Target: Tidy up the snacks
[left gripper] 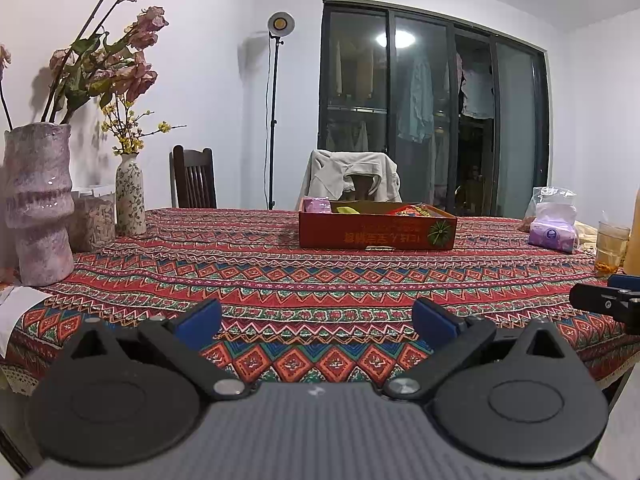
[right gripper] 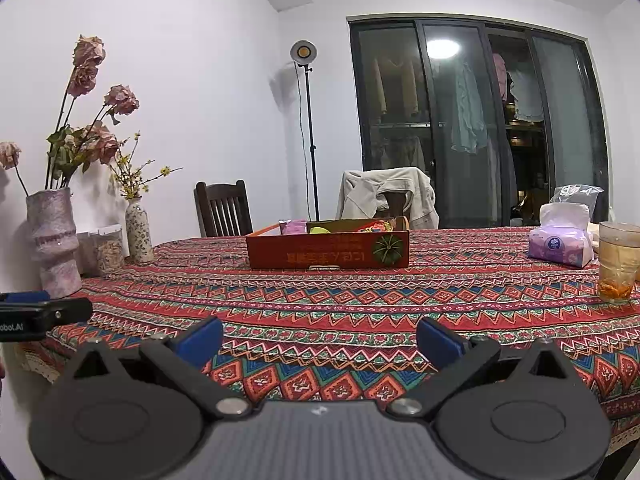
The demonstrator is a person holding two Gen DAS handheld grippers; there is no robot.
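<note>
two grippers, left (left gripper: pixel 316 322) and right (right gripper: pixel 318 340), jaws wide apart and empty, face a shallow cardboard snack box (right gripper: pixel 328 250) on woven cloth.

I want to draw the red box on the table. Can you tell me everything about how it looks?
The red box is a shallow open cardboard tray with no lid, sitting flat on the patterned tablecloth near the table's far side. Its front wall shows yellow upside-down writing and a round green emblem at the right. Snack packets poke above the rim: purple at left, then yellow-green, then red. Neither gripper touches it.
</note>
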